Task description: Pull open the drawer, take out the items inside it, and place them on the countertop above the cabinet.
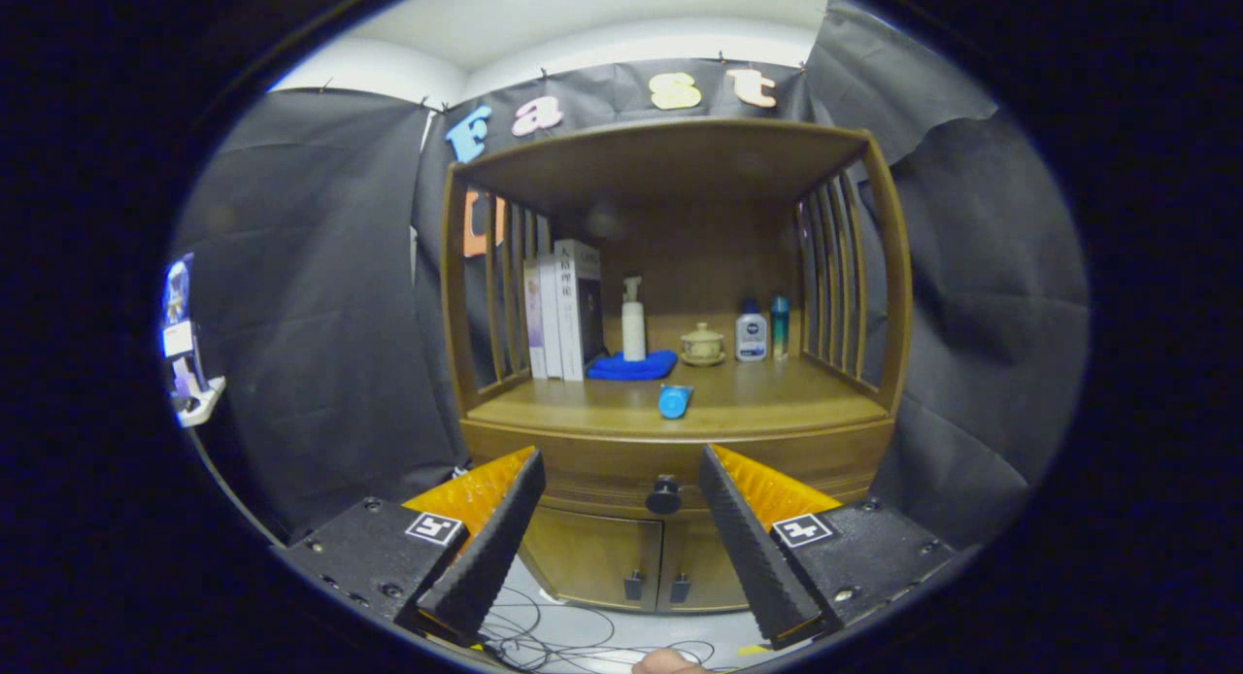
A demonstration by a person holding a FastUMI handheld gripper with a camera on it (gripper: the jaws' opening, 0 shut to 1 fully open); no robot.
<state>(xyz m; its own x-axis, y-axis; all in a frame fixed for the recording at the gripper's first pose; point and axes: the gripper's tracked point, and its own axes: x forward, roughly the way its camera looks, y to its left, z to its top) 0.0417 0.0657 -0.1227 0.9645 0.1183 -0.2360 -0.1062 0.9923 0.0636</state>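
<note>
Gripper [621,519] held wide apart before the closed drawer [670,460].
On the countertop [777,397], centre frame: three books [563,310], three bottles [633,320], one cup [702,345].

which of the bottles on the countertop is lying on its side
The blue bottle at the front of the countertop, beyond the open gripper; the others stand upright at the back.

Drawer [670,480] shut, contents hidden. Book [580,310] spine print too small to read. Tool [621,480] fingers spread wide, bases cut off. Lower cabinet doors [621,562] partly covered by fingers.
</note>
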